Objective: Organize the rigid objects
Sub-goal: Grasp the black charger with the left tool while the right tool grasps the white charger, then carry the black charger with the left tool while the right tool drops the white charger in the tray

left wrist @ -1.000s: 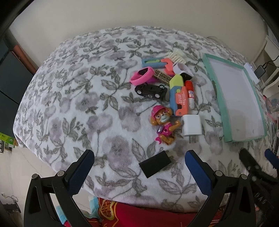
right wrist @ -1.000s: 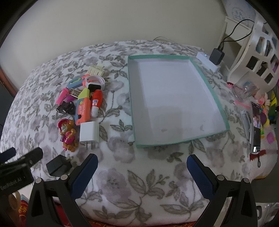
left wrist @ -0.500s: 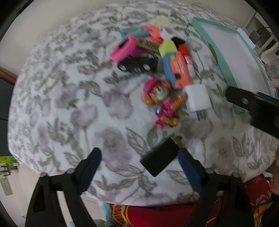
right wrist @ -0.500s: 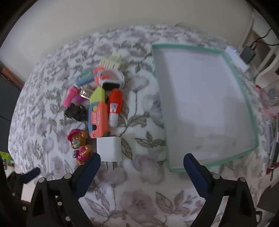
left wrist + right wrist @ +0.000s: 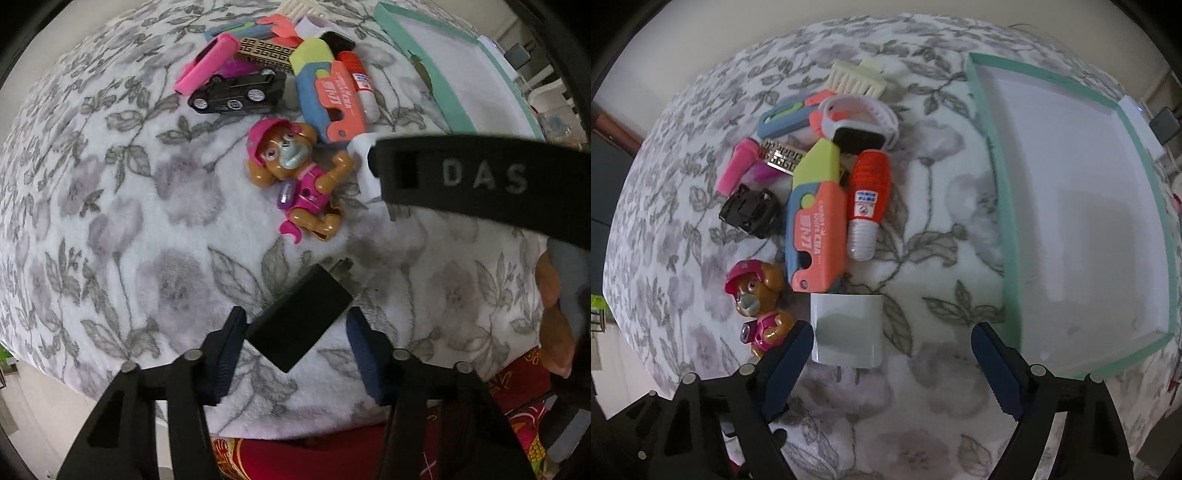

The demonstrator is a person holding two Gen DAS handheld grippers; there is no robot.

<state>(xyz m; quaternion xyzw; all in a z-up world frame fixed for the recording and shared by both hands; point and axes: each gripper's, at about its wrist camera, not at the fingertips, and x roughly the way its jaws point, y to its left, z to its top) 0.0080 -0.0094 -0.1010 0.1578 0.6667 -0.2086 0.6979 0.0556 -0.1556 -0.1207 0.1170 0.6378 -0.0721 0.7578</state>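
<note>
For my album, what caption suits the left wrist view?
Open left gripper straddles a black charger beside a toy pup.

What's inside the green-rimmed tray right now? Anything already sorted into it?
Nothing shows inside the green-rimmed tray: its white floor is bare across the part the right wrist view covers. Its far right corner runs out of frame, so I cannot vouch for that. The toys remain piled on the blanket beside it.

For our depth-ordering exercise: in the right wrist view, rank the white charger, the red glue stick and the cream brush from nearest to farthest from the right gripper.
1. white charger: just ahead of the right gripper, by its left finger.
2. red glue stick: mid-pile, farther ahead.
3. cream brush: at the pile's far end.
</note>
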